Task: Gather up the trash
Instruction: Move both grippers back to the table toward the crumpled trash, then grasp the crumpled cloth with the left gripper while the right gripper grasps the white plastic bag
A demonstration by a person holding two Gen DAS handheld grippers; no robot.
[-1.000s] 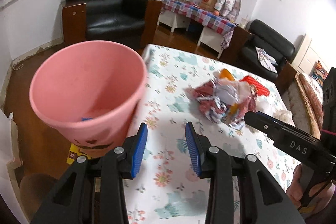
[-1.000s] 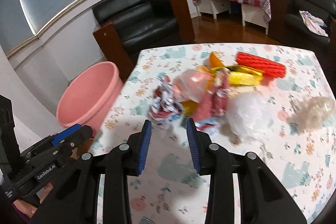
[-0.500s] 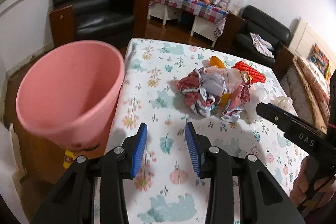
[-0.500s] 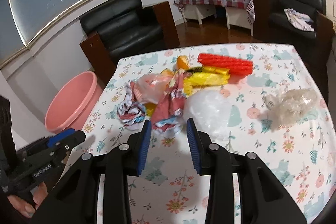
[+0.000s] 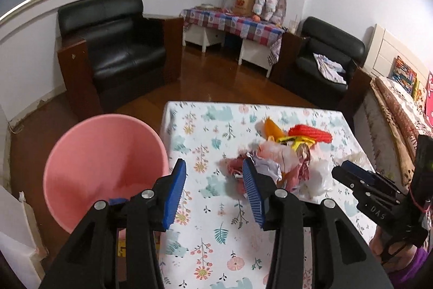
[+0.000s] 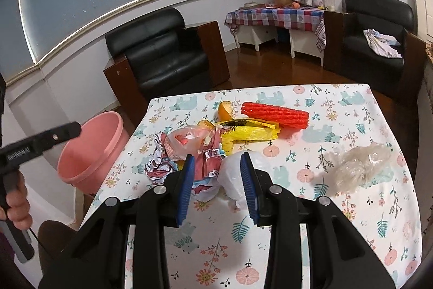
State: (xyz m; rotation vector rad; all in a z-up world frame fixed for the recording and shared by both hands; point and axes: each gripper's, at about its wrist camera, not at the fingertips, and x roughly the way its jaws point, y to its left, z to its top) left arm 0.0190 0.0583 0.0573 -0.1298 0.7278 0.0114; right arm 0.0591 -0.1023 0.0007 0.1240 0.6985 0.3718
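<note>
Now, left wrist view: left tongs [image 5: 214, 190] apart, empty, above counter [image 5: 216, 248]; pink bin [image 5: 104, 167] beside its edge.
Right wrist view: right tongs [image 6: 217, 187] apart over trash pile [image 6: 205, 148].
Handling: likely light, crinkly; pinch a raised fold.

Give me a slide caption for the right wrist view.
Open right hand-held gripper poised over a trash pile on the floral tablecloth, pink bucket beside the table.
</note>
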